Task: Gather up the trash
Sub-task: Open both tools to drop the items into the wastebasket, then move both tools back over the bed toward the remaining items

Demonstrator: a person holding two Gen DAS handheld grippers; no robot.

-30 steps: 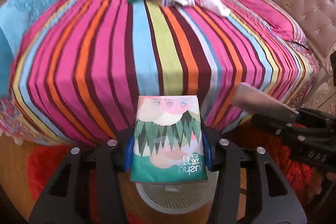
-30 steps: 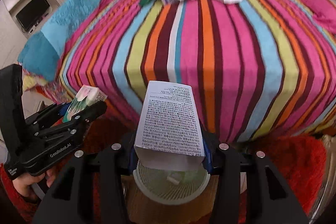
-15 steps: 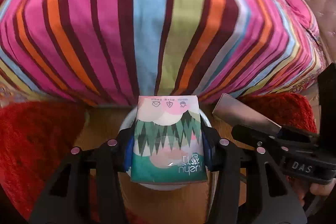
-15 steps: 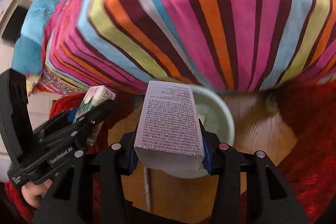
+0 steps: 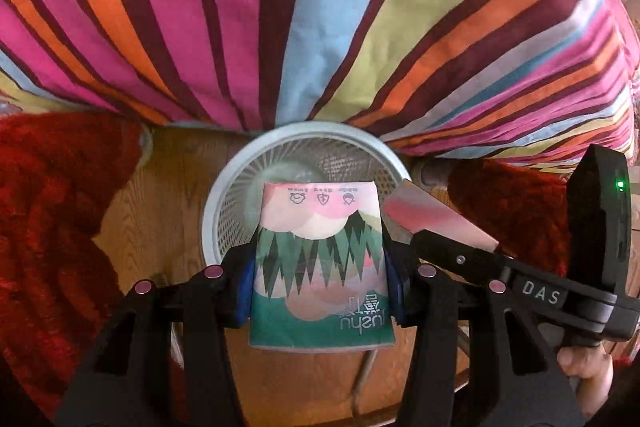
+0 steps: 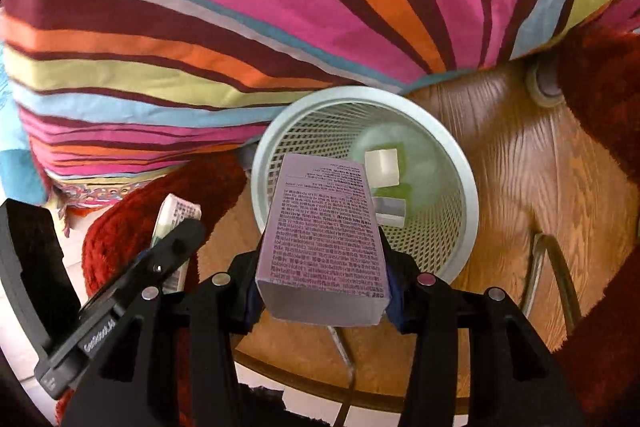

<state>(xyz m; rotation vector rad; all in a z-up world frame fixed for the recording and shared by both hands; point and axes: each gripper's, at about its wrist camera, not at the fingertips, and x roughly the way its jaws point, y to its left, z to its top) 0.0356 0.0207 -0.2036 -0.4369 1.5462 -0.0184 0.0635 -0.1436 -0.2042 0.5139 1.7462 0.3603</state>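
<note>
Two handheld grippers hang over a white mesh wastebasket (image 6: 460, 163) that stands on a wooden floor (image 6: 520, 163) at the foot of a bed draped in a striped bedspread (image 5: 304, 7), its bright bands falling to just behind the basket's rim.

The left gripper (image 5: 320, 267) pinches a green tissue pack (image 5: 320, 267) printed with jagged dark treetops and pink clouds; its blue-padded fingers press on both sides of the pack, which sits above the near side of the basket's mouth.

The right gripper (image 6: 326, 267) clamps a white carton (image 6: 324, 235) covered in fine print, tilted forward with its far end over the basket's near rim.

Each tool shows in the other's camera: the right one just right of the basket in the left view, a person's fingers (image 5: 588, 383) wrapped round its handle; the left one just left of the basket in the right view.

Inside the basket, on the bottom, lie a few small boxes (image 6: 382, 169), one white, one green.

A shaggy red rug (image 5: 48, 227) flanks the basket on both sides.
</note>
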